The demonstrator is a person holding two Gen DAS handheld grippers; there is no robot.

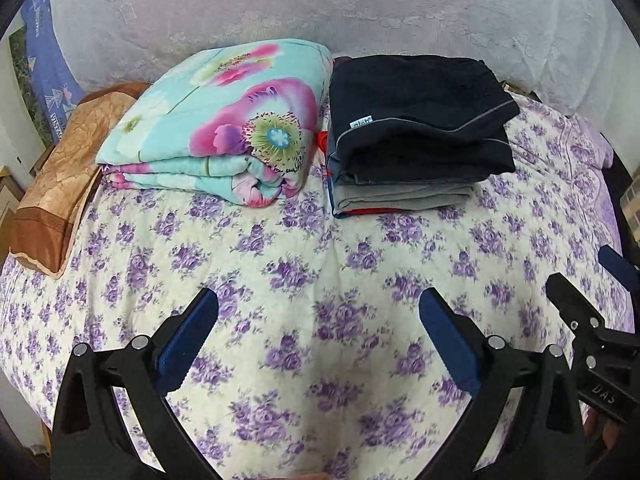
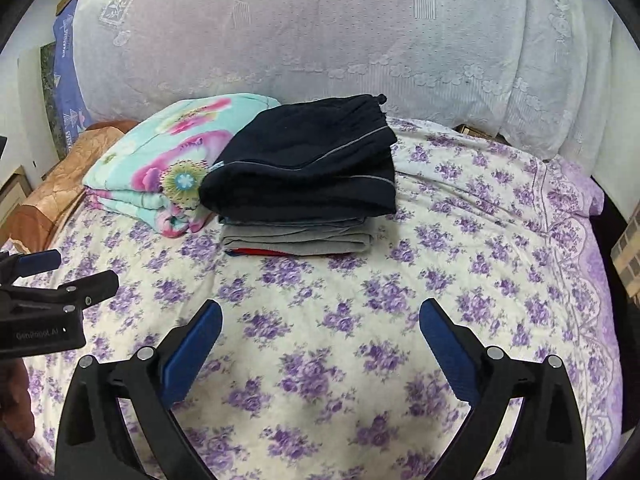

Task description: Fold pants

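Observation:
Dark navy pants (image 1: 420, 108) (image 2: 308, 164) lie folded on top of a stack with a grey garment (image 1: 400, 198) (image 2: 296, 240) and something red beneath, at the back of the bed. My left gripper (image 1: 318, 312) hovers open over the floral bedsheet (image 1: 304, 264), well short of the stack, nothing between its blue pads. My right gripper (image 2: 320, 320) is likewise open and empty above the sheet (image 2: 460, 240), in front of the stack. Each gripper shows at the edge of the other's view: the right gripper (image 1: 580, 284) and the left gripper (image 2: 80, 270).
A folded turquoise floral quilt (image 1: 216, 120) (image 2: 168, 164) lies left of the stack. A brown pillow (image 1: 72, 168) sits at the bed's left edge. A white lace-covered headboard (image 1: 320, 12) (image 2: 340, 32) rises behind. The bed's right edge has a purple border (image 2: 588, 240).

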